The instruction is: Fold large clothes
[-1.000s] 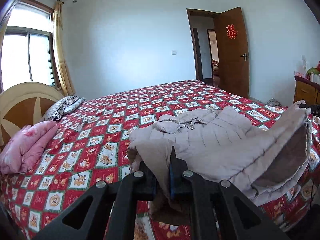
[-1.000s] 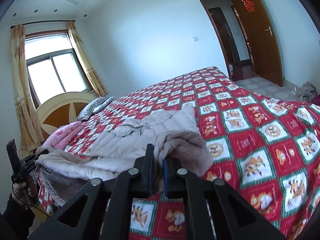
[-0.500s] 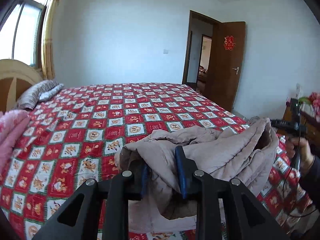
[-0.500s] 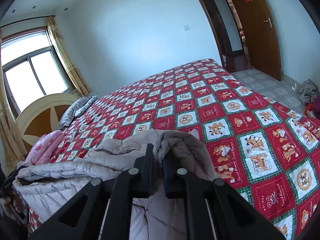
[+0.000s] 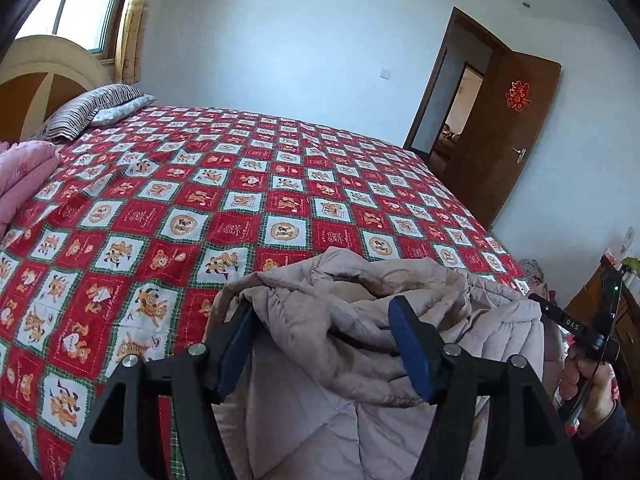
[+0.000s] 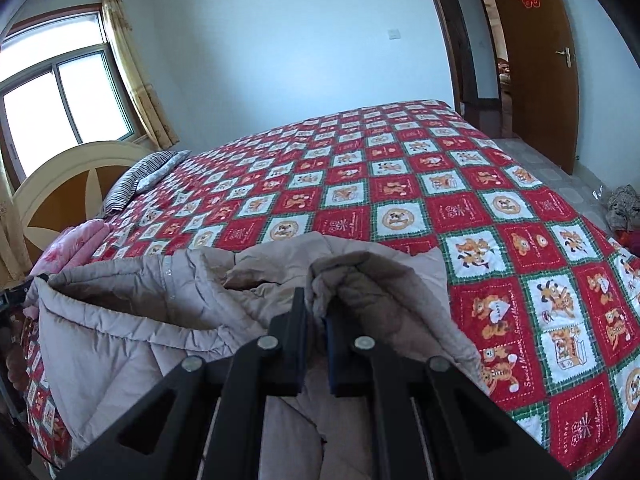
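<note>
Left wrist view shows the left tongs [image 5: 324, 320] spread wide, with a bunched fold of the beige quilted jacket [image 5: 360, 320] lying loose between the two blue pads [image 5: 408, 344]; nothing is pinched. The jacket is heaped at the near edge of the bed [image 5: 248, 184], on a red patchwork bedspread printed with cartoon animals, and part of it hangs down over the edge. At the far right, a hand [image 5: 588, 384] grips the handle of the other tool beside the jacket. From the right wrist view, the right tongs [image 6: 316, 316] are clenched on a ridge of the jacket [image 6: 160, 320], the fabric gathered up tight between their tips. A striped pillow [image 5: 84, 112] lies by the wooden headboard [image 6: 68, 188], a pink quilt [image 5: 20, 172] near it. Beyond the bed a brown door [image 5: 508, 132] stands open.
</note>
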`<state>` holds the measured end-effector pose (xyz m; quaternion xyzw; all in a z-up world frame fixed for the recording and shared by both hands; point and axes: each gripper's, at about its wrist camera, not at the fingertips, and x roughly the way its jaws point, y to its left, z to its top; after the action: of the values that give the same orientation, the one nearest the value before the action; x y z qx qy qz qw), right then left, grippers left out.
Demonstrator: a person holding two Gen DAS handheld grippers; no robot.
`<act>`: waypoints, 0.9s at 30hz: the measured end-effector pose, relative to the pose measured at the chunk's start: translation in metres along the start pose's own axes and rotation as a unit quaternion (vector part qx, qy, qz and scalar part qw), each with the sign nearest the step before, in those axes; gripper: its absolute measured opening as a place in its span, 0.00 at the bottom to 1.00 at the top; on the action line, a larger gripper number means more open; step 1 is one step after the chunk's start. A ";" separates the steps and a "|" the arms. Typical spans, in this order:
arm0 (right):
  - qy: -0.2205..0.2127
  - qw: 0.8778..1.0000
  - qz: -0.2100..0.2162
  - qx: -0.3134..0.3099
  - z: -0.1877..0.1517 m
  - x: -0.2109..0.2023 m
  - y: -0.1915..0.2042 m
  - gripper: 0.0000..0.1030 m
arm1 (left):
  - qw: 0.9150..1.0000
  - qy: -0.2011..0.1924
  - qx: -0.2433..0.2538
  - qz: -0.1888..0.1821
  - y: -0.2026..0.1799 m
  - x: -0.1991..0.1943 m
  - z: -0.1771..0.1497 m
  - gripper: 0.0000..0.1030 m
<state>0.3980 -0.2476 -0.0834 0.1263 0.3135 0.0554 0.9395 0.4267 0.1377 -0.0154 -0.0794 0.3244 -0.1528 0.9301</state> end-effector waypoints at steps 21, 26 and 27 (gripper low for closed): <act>-0.003 0.997 -0.060 0.046 0.032 0.068 -0.027 0.51 | 0.965 -0.028 0.184 0.185 -0.089 0.104 -0.061 0.96; -0.073 0.996 -0.056 -0.006 0.032 0.017 0.010 0.80 | 0.966 -0.001 0.138 0.219 -0.071 0.137 -0.059 0.96; -0.075 0.996 -0.044 -0.020 0.025 0.013 0.022 0.80 | 0.965 -0.001 0.131 0.225 -0.068 0.140 -0.058 0.96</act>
<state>0.4232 -0.2295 -0.0654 0.0970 0.2465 0.0106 0.9642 0.4787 0.0234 -0.1248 0.1179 0.3100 0.0197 0.9432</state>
